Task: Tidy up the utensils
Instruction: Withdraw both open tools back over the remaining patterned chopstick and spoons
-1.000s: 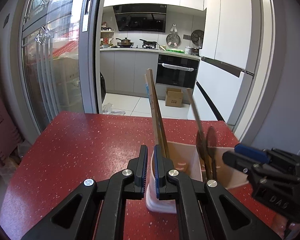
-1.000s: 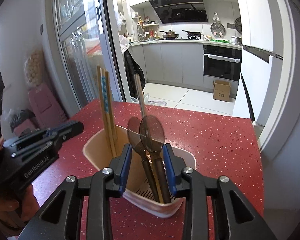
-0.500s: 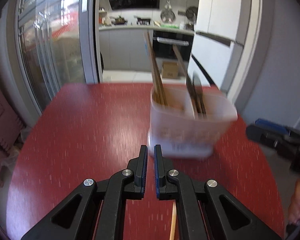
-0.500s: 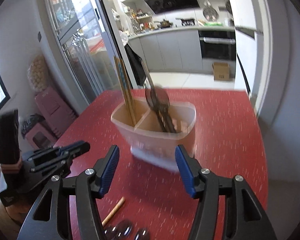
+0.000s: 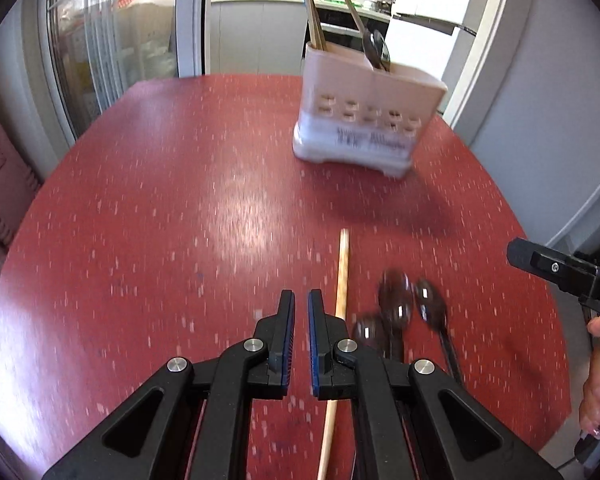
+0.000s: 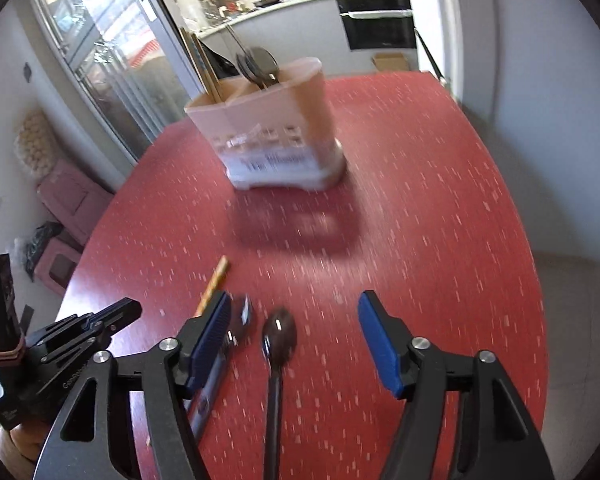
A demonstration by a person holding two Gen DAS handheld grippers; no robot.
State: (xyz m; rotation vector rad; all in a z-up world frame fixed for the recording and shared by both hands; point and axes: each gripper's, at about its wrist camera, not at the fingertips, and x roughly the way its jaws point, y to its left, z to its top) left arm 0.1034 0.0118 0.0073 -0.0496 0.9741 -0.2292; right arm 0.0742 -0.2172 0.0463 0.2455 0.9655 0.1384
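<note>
A pale pink utensil holder (image 5: 364, 120) (image 6: 272, 132) stands on the red table (image 5: 160, 220), with wooden chopsticks (image 5: 314, 20) in its left compartment and dark spoons (image 5: 376, 50) in its right one. A single wooden chopstick (image 5: 342, 276) (image 6: 214, 282) and three dark spoons (image 5: 400, 308) lie on the table near me. My left gripper (image 5: 301, 308) is shut and empty, just left of the loose chopstick. My right gripper (image 6: 294, 320) is open above one dark spoon (image 6: 278, 340). Another spoon (image 6: 242, 316) lies by its left finger.
The table's far and right edges (image 6: 512, 184) drop to the floor by a white wall. Glass sliding doors (image 5: 112, 40) stand at the far left. A kitchen (image 6: 340, 4) lies beyond the table. The right gripper also shows in the left wrist view (image 5: 560, 272).
Both grippers have pulled back from the holder toward the near side of the table. The right gripper has opened wide. The loose chopstick and spoons have come into view.
</note>
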